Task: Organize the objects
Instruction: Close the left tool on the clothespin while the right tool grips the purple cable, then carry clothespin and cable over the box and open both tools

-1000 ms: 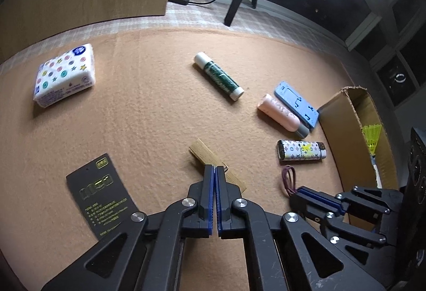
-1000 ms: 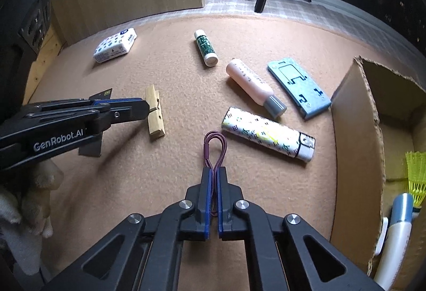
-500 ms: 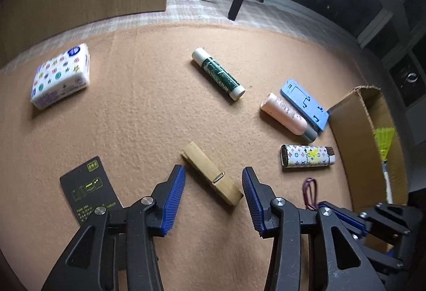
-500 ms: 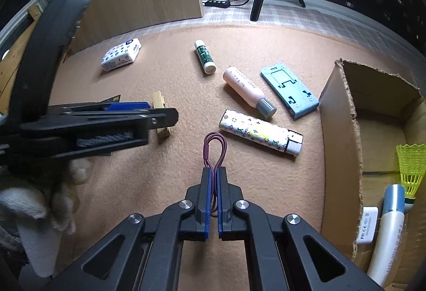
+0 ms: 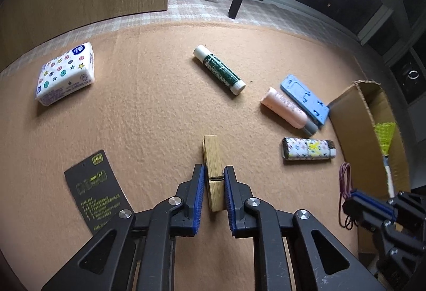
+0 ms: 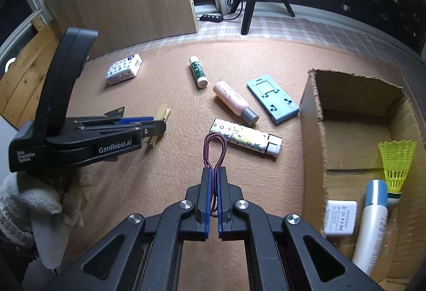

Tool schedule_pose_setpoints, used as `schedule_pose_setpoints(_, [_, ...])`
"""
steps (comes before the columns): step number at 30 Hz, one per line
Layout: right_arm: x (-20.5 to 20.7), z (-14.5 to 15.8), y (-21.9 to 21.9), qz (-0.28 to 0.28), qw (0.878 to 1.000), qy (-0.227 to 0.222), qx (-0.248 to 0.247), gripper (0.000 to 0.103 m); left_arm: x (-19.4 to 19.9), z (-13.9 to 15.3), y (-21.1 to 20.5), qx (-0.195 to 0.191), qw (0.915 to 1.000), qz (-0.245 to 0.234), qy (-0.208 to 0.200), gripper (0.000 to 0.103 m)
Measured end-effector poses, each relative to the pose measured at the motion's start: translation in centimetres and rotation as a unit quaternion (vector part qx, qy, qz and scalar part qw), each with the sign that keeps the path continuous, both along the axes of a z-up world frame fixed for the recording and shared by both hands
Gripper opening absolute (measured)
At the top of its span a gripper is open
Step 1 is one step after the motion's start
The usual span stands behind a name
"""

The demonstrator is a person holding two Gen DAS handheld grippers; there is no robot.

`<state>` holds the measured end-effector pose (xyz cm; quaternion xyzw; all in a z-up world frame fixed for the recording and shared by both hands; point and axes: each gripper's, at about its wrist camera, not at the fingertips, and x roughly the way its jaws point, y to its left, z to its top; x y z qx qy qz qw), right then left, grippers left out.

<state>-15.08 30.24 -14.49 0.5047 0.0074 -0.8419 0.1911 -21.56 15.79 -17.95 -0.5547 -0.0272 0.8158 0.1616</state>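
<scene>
Right now we have our left gripper (image 5: 214,179) straddling the wooden clothespin (image 5: 213,171) on the tan felt mat (image 5: 149,104), jaws closing, the blue pads just beside its long sides; whether they already press on it we cannot quite tell. Our right gripper (image 6: 212,179) has its jaws pressed together on a thin maroon hair tie (image 6: 213,148), its loop sticking out past the tips, with the open cardboard box (image 6: 311,110) off to its right. We think the pin could twist or squirt out if the pads catch it off-centre near the spring, since it lies flat and is narrow. Its far end juts well beyond the fingertips, so it may sag in the grip. The slack hair tie could snag on the box's ragged rim on the way in.
</scene>
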Motion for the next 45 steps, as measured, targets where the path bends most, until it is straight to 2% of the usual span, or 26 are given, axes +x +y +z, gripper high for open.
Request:
schedule_pose_setpoints(9, [1.5, 3.6, 4.0, -0.024, 0.999, 0.029, -0.023, 0.003, 2.9, 3.6, 1.7, 0.032, 0.9987, -0.026, 0.028, 0.016])
schedule_pose_setpoints(16, [3.2, 5.2, 9.4, -0.067, 0.996, 0.044, -0.028, 0.003, 5.3, 7.3, 5.8, 0.063, 0.9944, -0.067, 0.053, 0.016])
schedule_pose_setpoints(20, [3.8, 5.4, 12.9, -0.098, 0.994, 0.049, -0.020, 0.003, 6.2, 8.4, 8.8, 0.073, 0.9914, -0.091, 0.061, 0.016])
schedule_pose_setpoints(26, [4.5, 5.1, 16.9, -0.129, 0.990, 0.049, -0.010, 0.003, 7.4, 8.7, 13.4, 0.078, 0.9880, -0.119, 0.060, 0.016])
schedule_pose_setpoints(33, [4.8, 4.4, 19.3, -0.143, 0.989, 0.041, -0.008, 0.003, 8.4, 8.1, 17.9, 0.080, 0.9843, -0.149, 0.051, 0.016])
schedule_pose_setpoints(40, [5.0, 4.2, 20.0, -0.142, 0.989, 0.040, -0.008, 0.003, 9.3, 7.7, 20.2, 0.079, 0.9821, -0.164, 0.048, 0.016])
schedule_pose_setpoints(45, [5.1, 4.3, 20.2, -0.139, 0.989, 0.042, -0.011, 0.006, 9.6, 8.1, 20.1, 0.080, 0.9823, -0.162, 0.050, 0.018])
